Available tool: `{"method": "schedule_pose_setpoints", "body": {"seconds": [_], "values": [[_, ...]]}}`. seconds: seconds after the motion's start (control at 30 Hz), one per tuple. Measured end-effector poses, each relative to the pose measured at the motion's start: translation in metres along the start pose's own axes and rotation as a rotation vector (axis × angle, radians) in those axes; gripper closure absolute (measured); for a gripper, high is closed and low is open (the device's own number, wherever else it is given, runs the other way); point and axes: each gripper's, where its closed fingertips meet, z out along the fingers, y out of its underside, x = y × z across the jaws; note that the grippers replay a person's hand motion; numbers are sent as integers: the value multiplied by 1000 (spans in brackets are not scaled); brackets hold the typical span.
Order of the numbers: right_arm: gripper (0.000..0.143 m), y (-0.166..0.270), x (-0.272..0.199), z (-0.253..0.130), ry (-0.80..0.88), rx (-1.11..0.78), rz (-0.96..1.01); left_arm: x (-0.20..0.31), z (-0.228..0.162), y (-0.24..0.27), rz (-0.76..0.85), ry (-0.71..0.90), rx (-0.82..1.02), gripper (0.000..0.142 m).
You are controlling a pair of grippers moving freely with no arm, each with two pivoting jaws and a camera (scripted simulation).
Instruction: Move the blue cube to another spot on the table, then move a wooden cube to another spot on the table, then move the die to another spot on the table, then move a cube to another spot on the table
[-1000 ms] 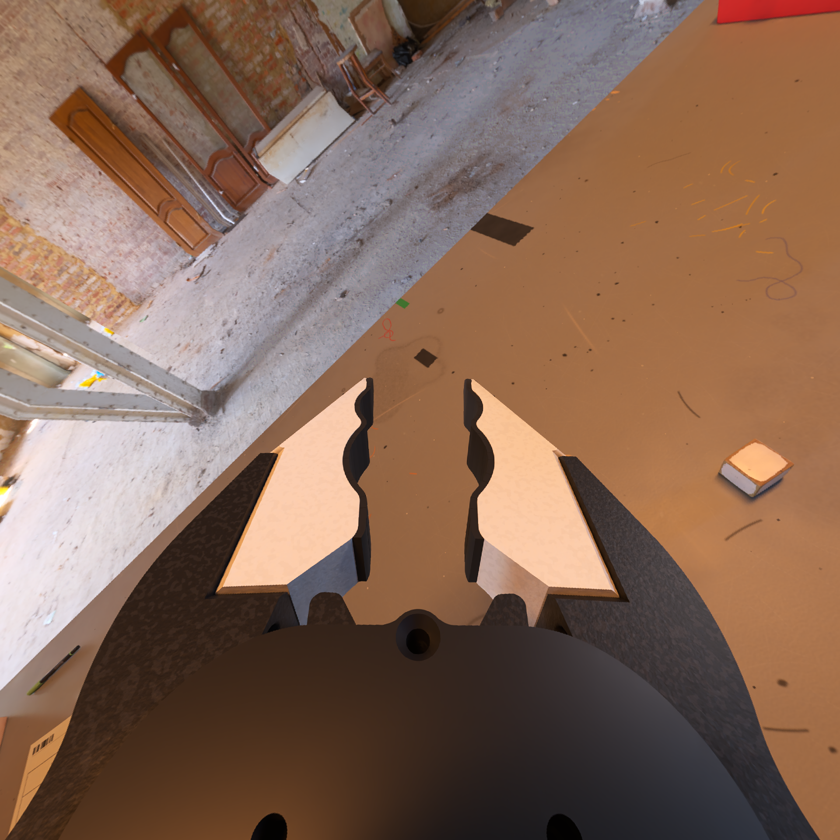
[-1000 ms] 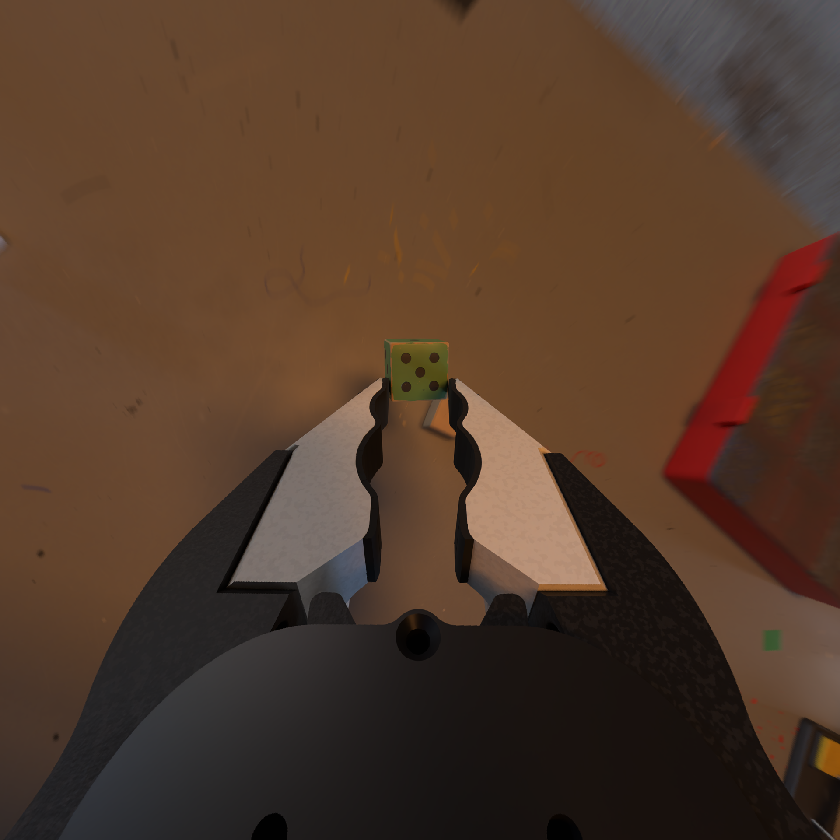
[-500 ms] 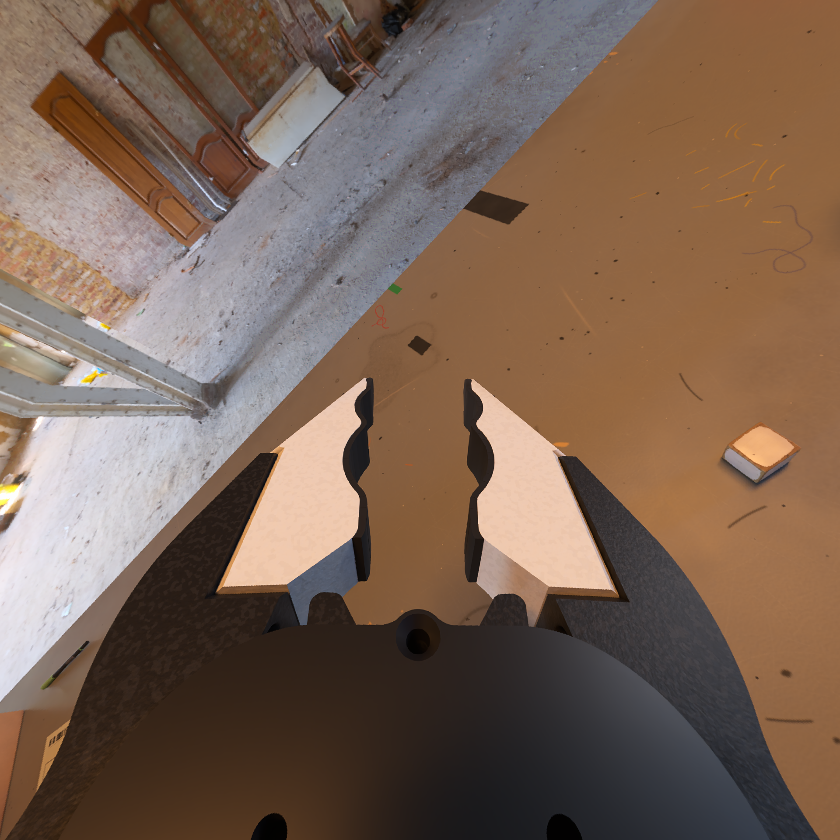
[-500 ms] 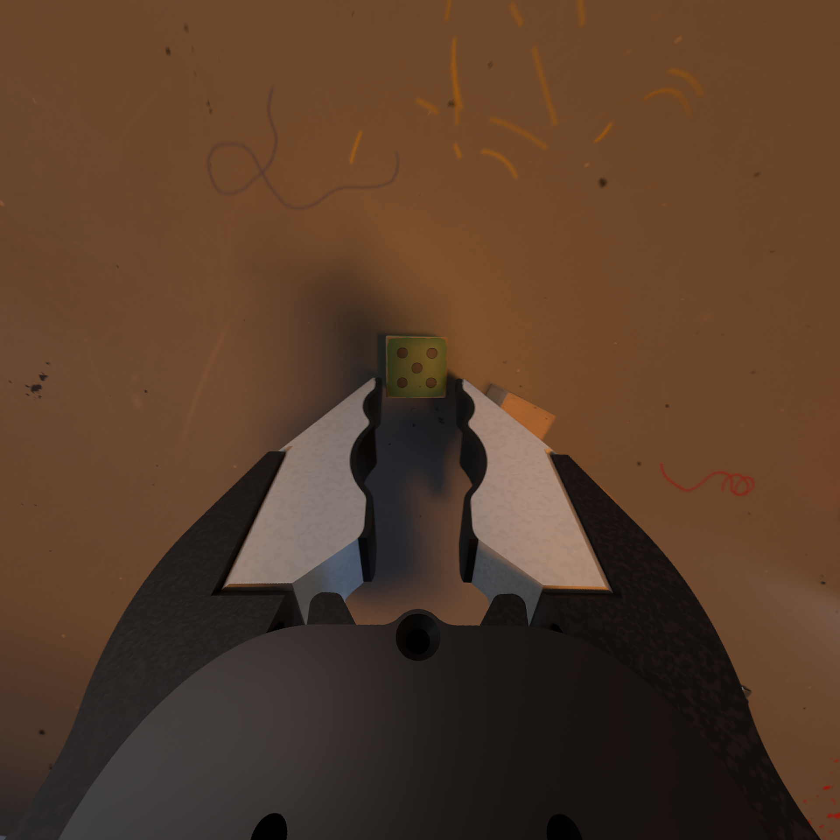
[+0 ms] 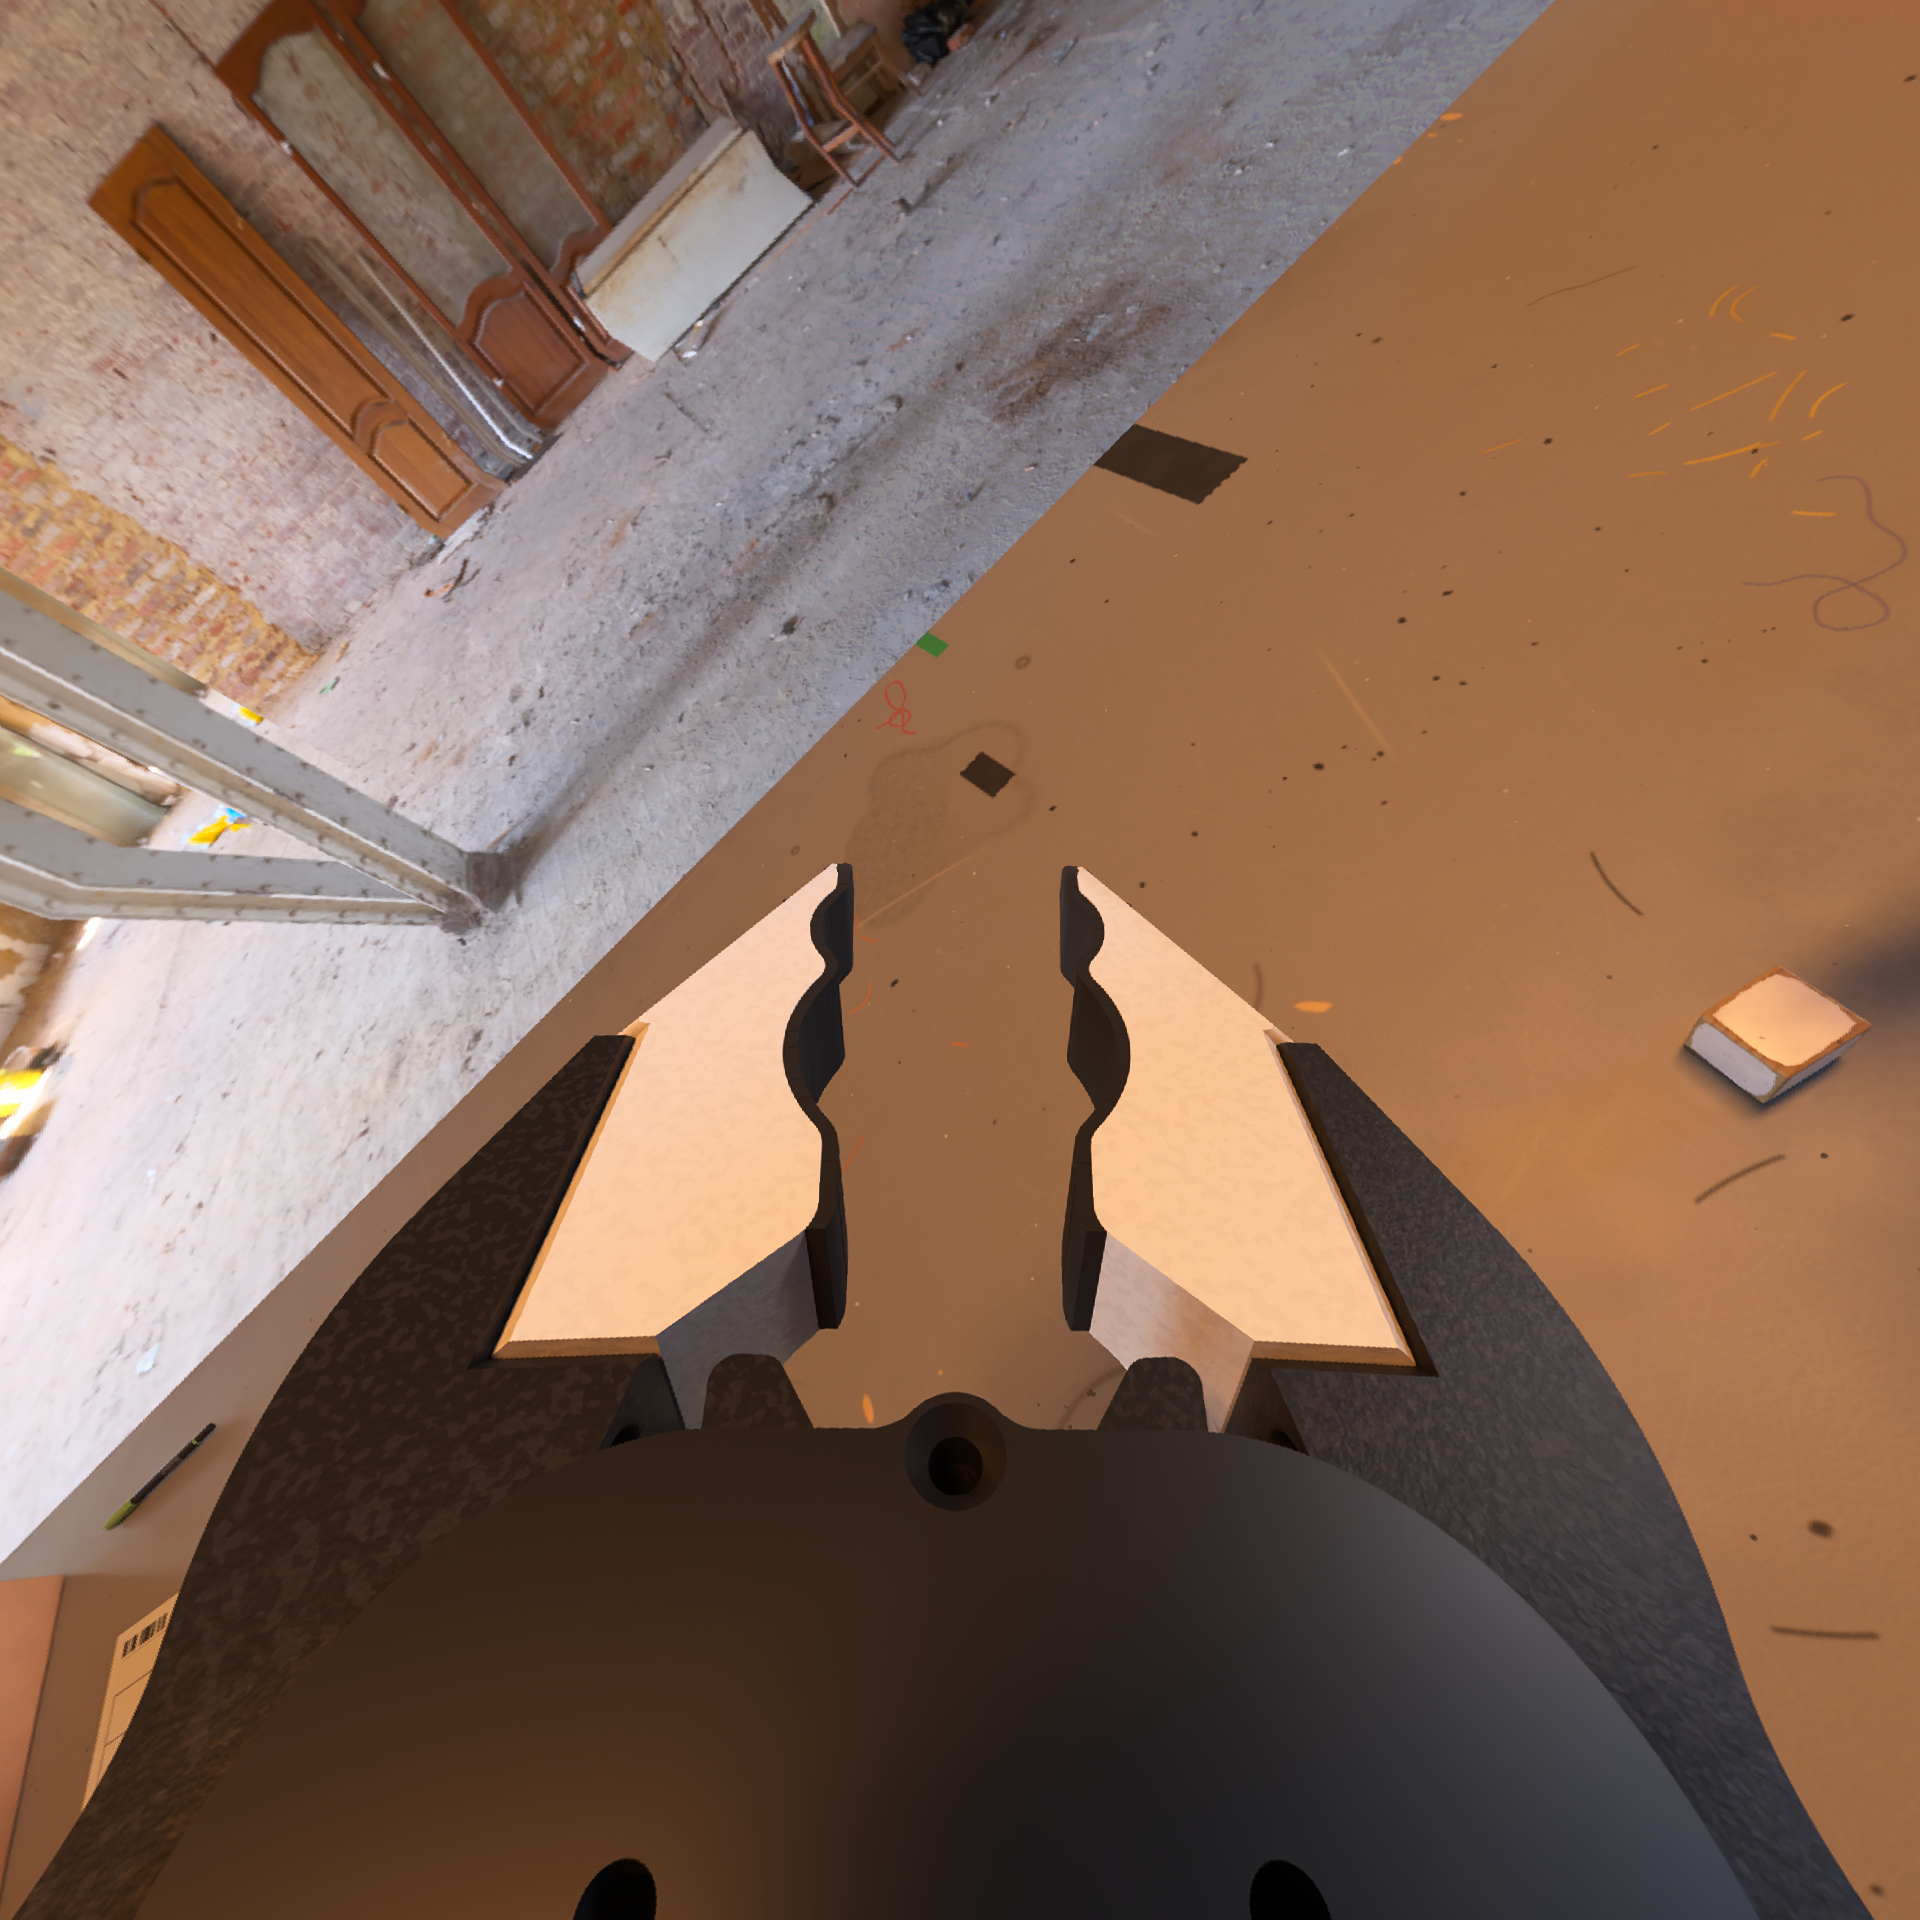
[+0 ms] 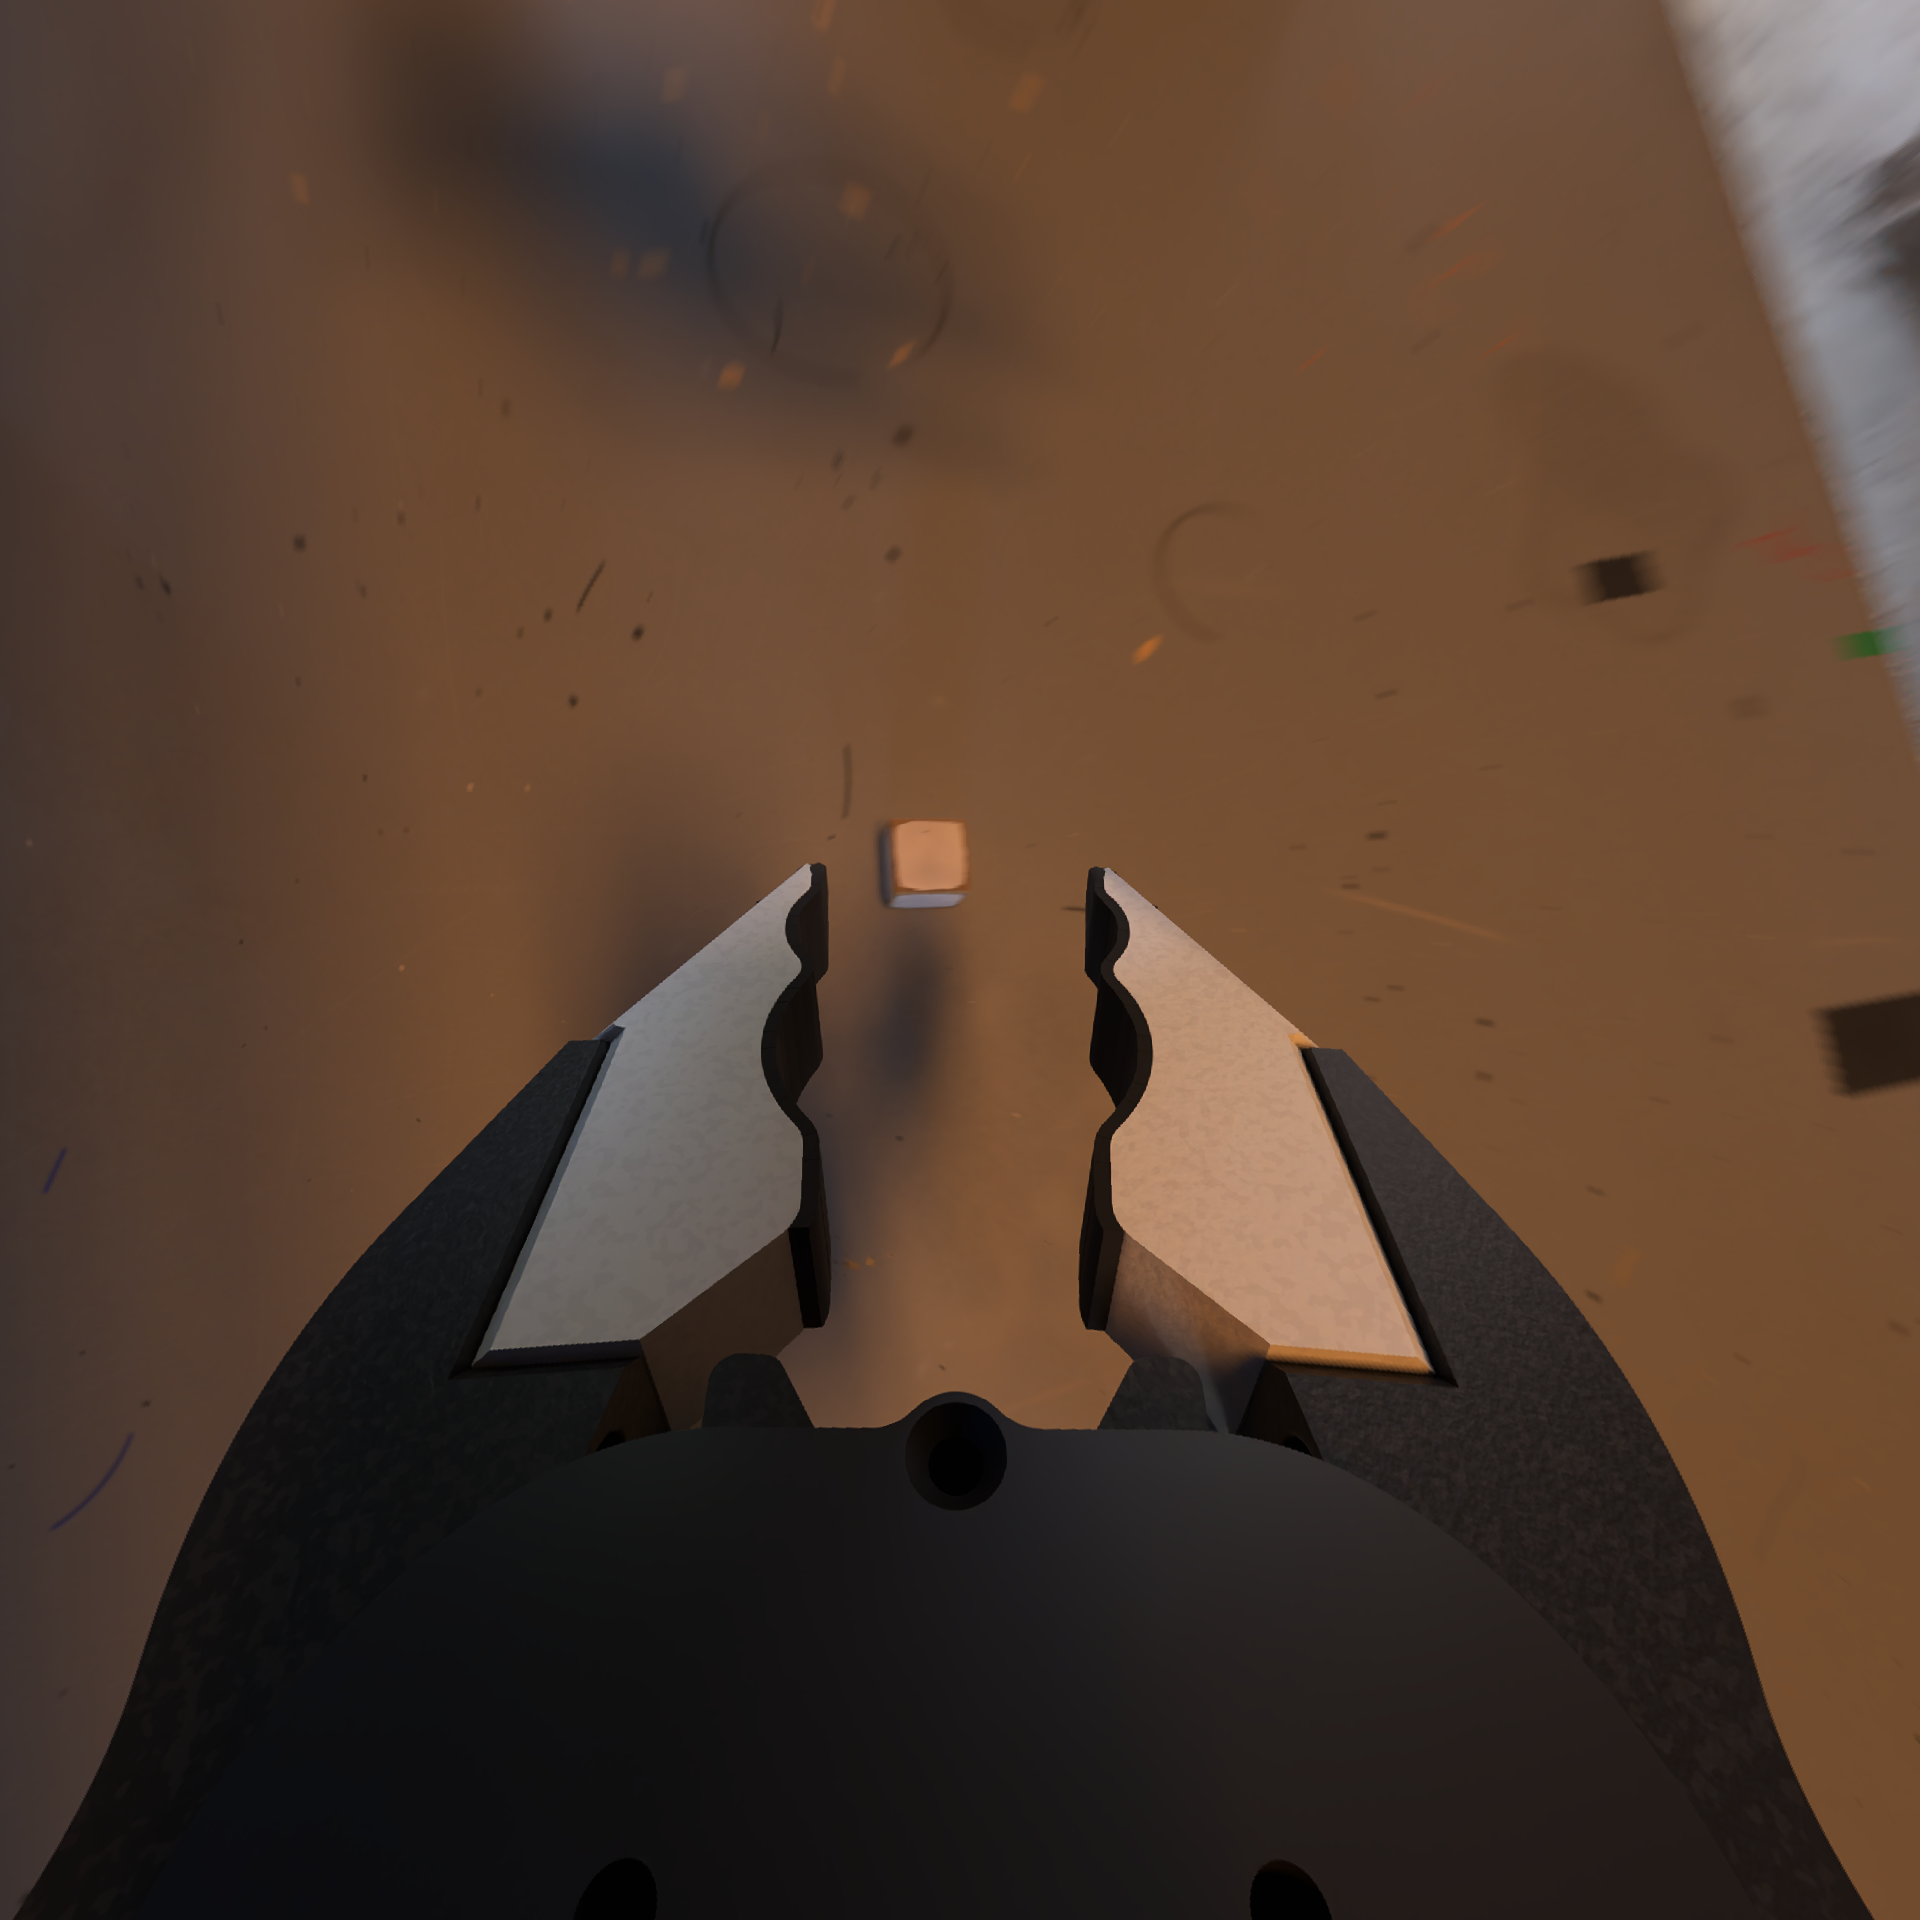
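Note:
In the right wrist view my right gripper (image 6: 956,873) is open and empty above the brown table (image 6: 416,727). A small pale cube (image 6: 925,864) with an orange-lit top lies on the table just beyond and between the fingertips, apart from them. The die and the blue cube are not in view. In the left wrist view my left gripper (image 5: 956,873) is open and empty near the table's edge. A pale cube (image 5: 1779,1031) lies on the table to its right, well clear of the fingers.
The table edge (image 5: 727,862) runs diagonally in the left wrist view, with grey floor (image 5: 520,727) beyond. Dark square patches (image 5: 1169,462) (image 6: 1870,1042) mark the table. The right wrist view is blurred towards its far edge, where the table edge (image 6: 1766,312) shows.
My right gripper let go of the green die, opened wider and swung to a pale cube; the die has left its view. The left gripper shifted only slightly.

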Motion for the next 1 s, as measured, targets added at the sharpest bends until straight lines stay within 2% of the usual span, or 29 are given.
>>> {"method": "schedule_pose_setpoints", "body": {"seconds": [0.13, 0.27, 0.5, 0.67, 0.77, 0.83, 0.93, 1.0], "values": [[99, 17, -14, 59, -87, -197, -36, -2, -2, 0, -5, -1, 2, 103], [101, 33, -18, 86, -116, -272, -61, -2, -3, -2, -2, 2, 7, 103], [98, 57, -10, 105, -99, -377, -20, 1, -1, -1, 13, 10, -3, 103], [115, 59, -12, 104, -118, -387, -8, 5, 1, 0, 29, 15, -11, 102], [116, 46, -7, 84, -82, -375, -20, 5, 1, 0, 35, 12, -13, 102], [116, 26, 2, 50, -9, -297, -17, 3, 0, 0, 30, 8, -10, 102], [116, 14, 29, -35, 206, -133, 101, 3, -2, -2, 16, 11, -1, 103], [116, 46, 48, -95, 391, -128, 259, 5, -2, -3, 22, 16, 2, 103]]}}
